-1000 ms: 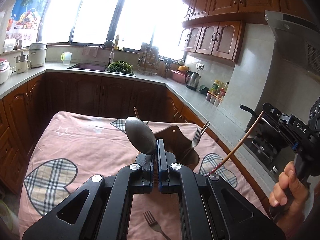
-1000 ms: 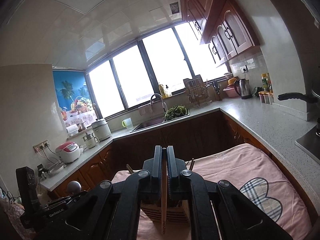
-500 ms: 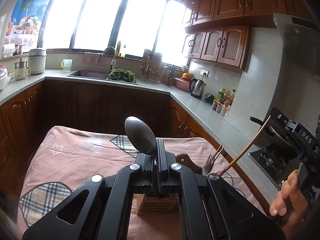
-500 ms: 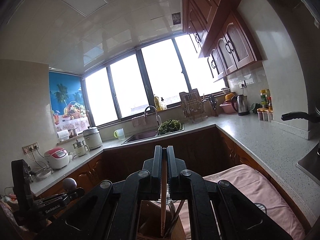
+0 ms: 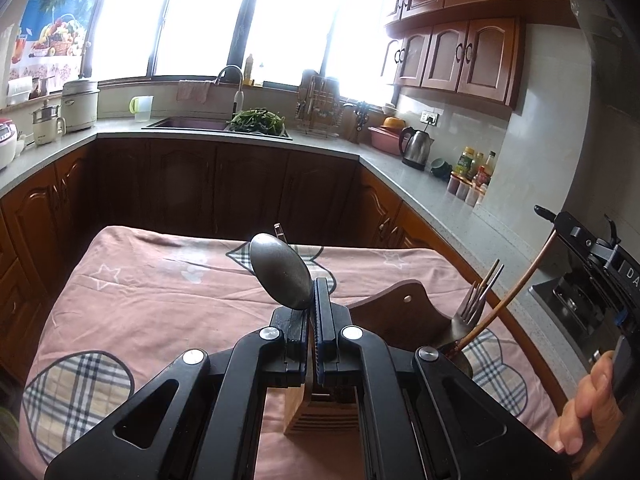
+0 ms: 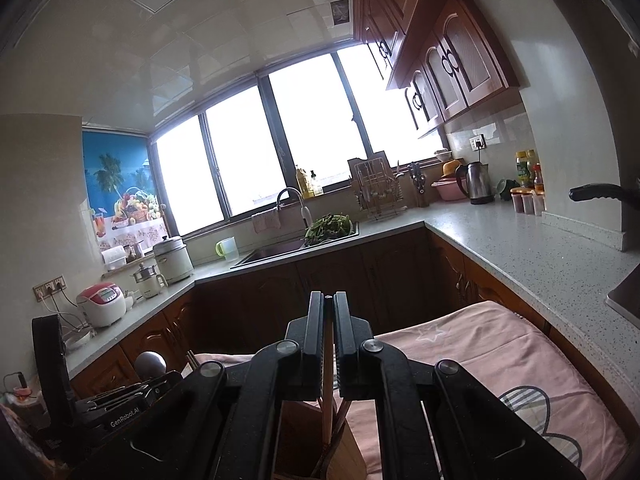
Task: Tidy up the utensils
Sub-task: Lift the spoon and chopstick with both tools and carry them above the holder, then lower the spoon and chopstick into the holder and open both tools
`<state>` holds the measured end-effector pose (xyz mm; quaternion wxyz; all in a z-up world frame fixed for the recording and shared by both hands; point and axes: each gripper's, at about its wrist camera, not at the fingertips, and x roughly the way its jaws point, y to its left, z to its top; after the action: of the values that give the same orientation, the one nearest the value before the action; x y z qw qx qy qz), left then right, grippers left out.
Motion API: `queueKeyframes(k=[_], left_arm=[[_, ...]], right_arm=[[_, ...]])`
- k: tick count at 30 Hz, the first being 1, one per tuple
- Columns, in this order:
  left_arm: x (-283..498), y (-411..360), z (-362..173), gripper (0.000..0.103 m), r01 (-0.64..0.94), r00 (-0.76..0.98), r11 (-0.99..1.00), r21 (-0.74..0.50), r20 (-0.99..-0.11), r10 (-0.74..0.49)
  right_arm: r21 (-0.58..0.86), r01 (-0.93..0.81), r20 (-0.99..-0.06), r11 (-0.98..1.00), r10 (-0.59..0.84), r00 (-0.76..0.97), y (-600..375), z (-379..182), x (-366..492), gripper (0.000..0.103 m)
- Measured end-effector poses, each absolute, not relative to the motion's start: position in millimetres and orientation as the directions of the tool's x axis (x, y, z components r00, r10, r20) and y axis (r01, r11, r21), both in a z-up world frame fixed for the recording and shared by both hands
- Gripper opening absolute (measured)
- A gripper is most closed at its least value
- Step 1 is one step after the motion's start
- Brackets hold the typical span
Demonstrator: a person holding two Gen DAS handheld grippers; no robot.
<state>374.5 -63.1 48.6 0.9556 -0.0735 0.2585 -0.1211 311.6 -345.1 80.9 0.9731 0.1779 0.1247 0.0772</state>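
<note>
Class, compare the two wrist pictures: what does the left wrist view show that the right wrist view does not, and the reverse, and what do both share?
Only the left: a fork in the wooden holder, and a hand gripping the right claw. Only the right: the ceiling and the chopstick pinched in the right claw. Both: the spoon in the left claw, the pink tablecloth, sink and kettle.

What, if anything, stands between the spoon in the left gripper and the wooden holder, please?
Nothing visible blocks it. The left gripper grips the spoon above the wooden holder. A fork and the right gripper's chopstick sit at the holder's right side, clear of the spoon.
</note>
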Motion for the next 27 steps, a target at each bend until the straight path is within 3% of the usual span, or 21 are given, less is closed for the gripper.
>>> queueKeyframes(k=[12,27], left_arm=[[385.9,-76.8,19.8,0.002,0.208,0.796,0.959,-0.193,-0.537,-0.28],[381.6,-78.1,6.9,0.002,0.23,0.787,0.95,-0.212,-0.533,-0.31]], right_arm=[[0.389,-0.099,-0.309,0.916,0.231,0.923,-335.0,43.4,325.1,0.004],[0.423,-0.081,-0.323,0.902,0.233,0.917,-339.3,35.7,327.9,0.005]])
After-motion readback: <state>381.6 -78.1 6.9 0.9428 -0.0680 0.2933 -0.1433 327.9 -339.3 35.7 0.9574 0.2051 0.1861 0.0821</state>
